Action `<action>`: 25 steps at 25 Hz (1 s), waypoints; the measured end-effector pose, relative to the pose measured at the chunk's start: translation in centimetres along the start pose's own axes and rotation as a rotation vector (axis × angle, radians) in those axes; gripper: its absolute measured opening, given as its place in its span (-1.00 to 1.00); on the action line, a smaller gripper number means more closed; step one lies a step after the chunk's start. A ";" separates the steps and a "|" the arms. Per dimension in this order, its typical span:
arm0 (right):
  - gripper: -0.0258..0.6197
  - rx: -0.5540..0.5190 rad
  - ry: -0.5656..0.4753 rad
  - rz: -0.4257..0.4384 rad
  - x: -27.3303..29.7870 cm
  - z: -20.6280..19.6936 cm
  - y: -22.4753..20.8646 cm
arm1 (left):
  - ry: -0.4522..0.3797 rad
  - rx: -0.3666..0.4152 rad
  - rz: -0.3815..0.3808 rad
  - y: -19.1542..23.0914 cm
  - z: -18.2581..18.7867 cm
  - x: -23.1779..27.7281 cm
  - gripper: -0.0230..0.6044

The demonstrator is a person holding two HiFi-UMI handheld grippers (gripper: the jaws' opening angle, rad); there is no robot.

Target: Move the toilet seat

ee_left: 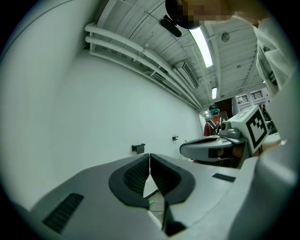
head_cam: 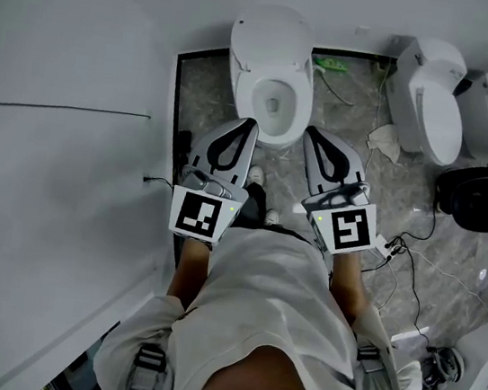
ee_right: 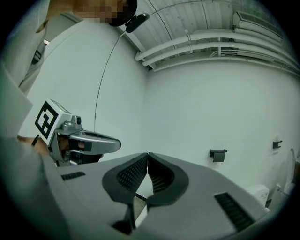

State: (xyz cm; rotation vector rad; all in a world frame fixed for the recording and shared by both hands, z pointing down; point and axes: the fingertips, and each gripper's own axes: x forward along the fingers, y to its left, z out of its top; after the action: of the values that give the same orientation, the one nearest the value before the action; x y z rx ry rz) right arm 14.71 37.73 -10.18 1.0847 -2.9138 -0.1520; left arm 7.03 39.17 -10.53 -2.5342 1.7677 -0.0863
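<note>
Toilet seat [head_cam: 301, 107] lies straight ahead over the bowl, long axis pointing away. Left gripper [head_cam: 252, 124] and right gripper [head_cam: 309, 130] are held flanking its near end, about equally close, fingers closed, empty.

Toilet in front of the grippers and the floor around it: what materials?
Toilet: probably glazed white ceramic, smooth, soft sheen; its seat may be plastic, can't tell. Floor: grey marble or marble-look tile, veined mottling, slightly glossy.
</note>
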 end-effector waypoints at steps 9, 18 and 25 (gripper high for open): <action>-0.85 -0.030 0.070 -0.025 7.3 -1.6 -2.9 | 0.002 -0.028 -0.033 6.0 -0.9 5.7 -0.85; -0.85 -0.033 0.148 -0.080 13.5 -3.2 -5.8 | 0.020 -0.040 -0.091 11.2 -2.4 10.7 -0.85; -0.85 -0.014 0.189 -0.098 17.0 -5.1 -6.3 | 0.069 -0.052 -0.122 13.7 -5.5 12.9 -0.85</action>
State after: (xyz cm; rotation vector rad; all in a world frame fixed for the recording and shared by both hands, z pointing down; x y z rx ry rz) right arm 6.30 21.48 -5.90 1.1711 -2.6915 -0.0684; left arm -1.75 22.30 -5.80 -2.7060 1.6575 -0.1359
